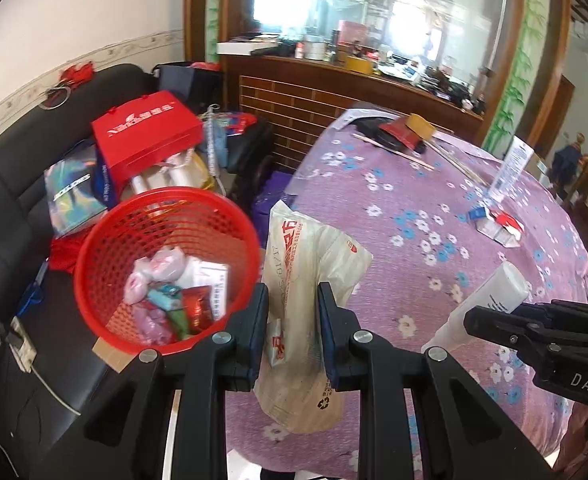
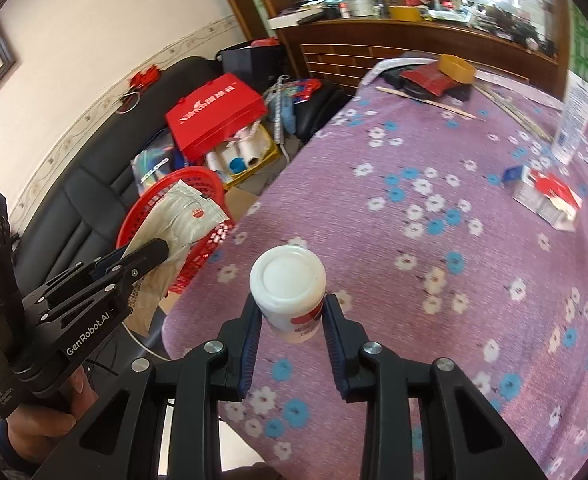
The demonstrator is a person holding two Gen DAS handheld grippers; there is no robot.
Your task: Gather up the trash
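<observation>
A: Left gripper (image 1: 293,308)?
B: Clamped on a crumpled whitish plastic bag (image 1: 306,300) with red print. Bag held up over the table edge, just beside the red mesh basket (image 1: 106,240). Both fingers press its sides.

A: Basket contents?
B: Pink wads, a teal wrapper, red packet, a white printed carton. Basket sits on the black sofa (image 1: 22,184), left of the table.

A: Right gripper (image 2: 292,312)?
B: Gripping a white bottle (image 2: 288,284), cap end toward the lens, red label band below the cap. Held above the purple floral tablecloth (image 2: 434,152). From the left wrist view the same bottle (image 1: 482,304) juts out of the right gripper (image 1: 474,320) at a slant.

A: Anything still on the table?
B: A red-and-white carton (image 2: 546,196) lying flat near the right side, a tall white tube (image 2: 574,120) upright behind it, thin wooden sticks (image 2: 426,100) and a dark red packet (image 2: 430,78) at the far end.

A: Beyond the basket?
B: Red gift bag (image 1: 150,136) on the sofa, white rolls beneath it.
</observation>
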